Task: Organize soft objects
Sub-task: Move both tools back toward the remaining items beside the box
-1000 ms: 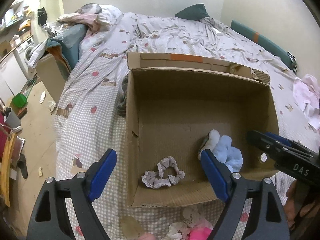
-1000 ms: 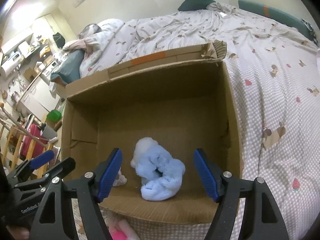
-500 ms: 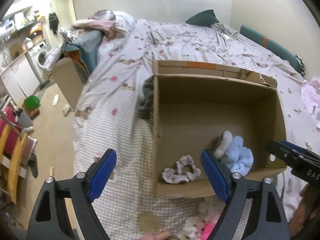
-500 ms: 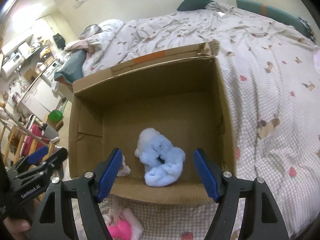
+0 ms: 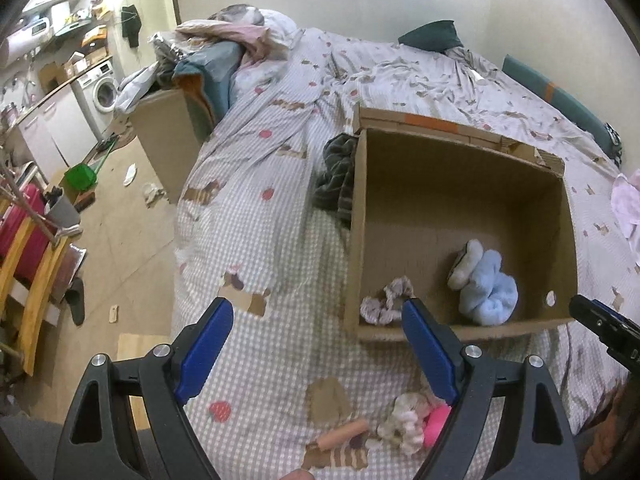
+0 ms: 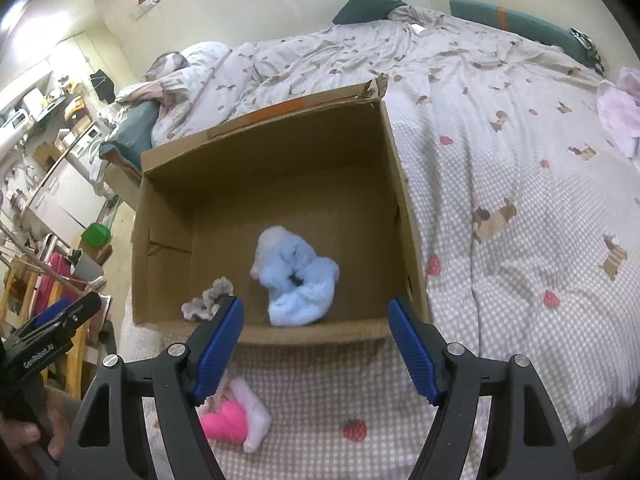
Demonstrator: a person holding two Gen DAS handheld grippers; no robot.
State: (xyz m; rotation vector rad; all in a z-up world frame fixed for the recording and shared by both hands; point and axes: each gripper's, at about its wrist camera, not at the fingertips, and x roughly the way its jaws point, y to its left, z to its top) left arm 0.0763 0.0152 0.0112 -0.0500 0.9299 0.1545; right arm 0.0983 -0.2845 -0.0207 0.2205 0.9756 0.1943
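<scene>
An open cardboard box (image 5: 568,216) (image 6: 396,184) sits on the bed. Inside lie a light blue fluffy sock (image 5: 490,292) (image 6: 298,280) and a grey scrunchie (image 5: 384,304) (image 6: 206,300). On the bedspread in front of the box lie a pink and white soft item (image 5: 432,424) (image 6: 234,416), a cream scrunchie (image 5: 404,416) and a peach roll (image 5: 342,438). My left gripper (image 5: 316,348) is open and empty, back from the box's left front corner. My right gripper (image 6: 316,344) is open and empty, over the box's near edge.
A dark striped cloth (image 5: 336,176) lies against the box's left side. A pink garment (image 6: 620,116) lies at the bed's far right. The bed edge drops to a cluttered floor on the left, with another box (image 5: 164,136) and a green bin (image 5: 80,176).
Both grippers have pulled back and up from the box, still open. The left view has swung left, showing more floor and the soft items in front of the box.
</scene>
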